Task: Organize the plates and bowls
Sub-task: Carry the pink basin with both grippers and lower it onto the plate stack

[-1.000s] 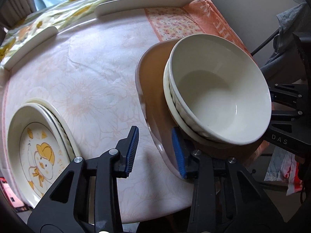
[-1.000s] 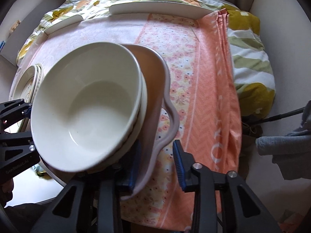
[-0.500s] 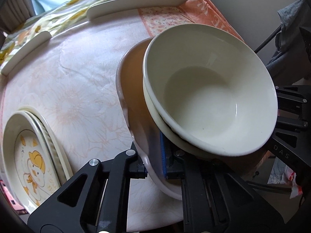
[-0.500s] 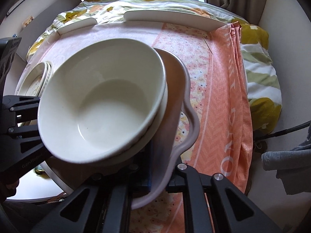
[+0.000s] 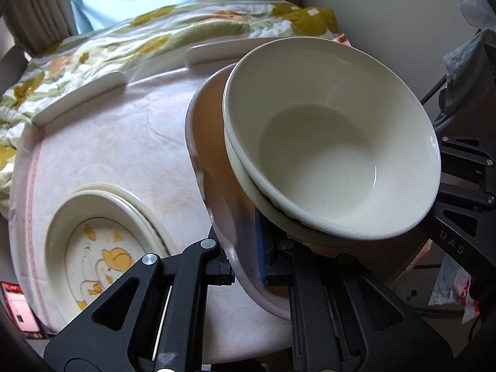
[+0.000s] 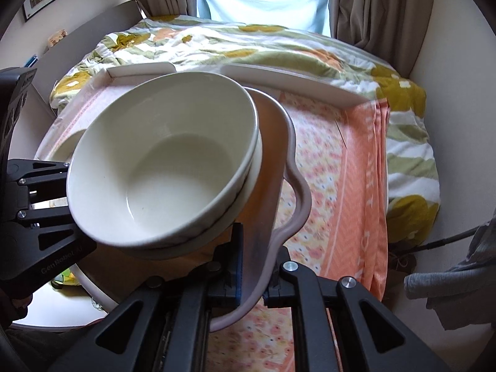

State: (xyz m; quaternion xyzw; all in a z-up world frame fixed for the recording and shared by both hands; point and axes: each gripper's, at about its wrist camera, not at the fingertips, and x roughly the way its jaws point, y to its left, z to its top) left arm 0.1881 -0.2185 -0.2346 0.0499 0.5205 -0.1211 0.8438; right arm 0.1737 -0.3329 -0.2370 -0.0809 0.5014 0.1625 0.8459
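A tan plate with a wavy pale rim (image 5: pixel 210 161) carries two nested cream bowls (image 5: pixel 328 142). My left gripper (image 5: pixel 245 257) is shut on the plate's left rim. My right gripper (image 6: pixel 252 266) is shut on the plate's right rim (image 6: pixel 294 186), with the bowls (image 6: pixel 164 170) to its left. The plate and bowls hang above the table, tilted a little. A stack of cream plates with a yellow duck picture (image 5: pixel 99 248) lies on the table at the left.
The round table has a pale pink floral cloth (image 5: pixel 108 142) and an orange cloth (image 6: pixel 350 192) on its right side. White curved guards (image 6: pixel 291 80) line its far edge. A flowered blanket (image 6: pixel 248 46) lies behind. A wall stands at the right.
Both grippers closed on the plate's opposite rims. They have lifted the plate with the bowls off the table, and more of the room behind shows now.
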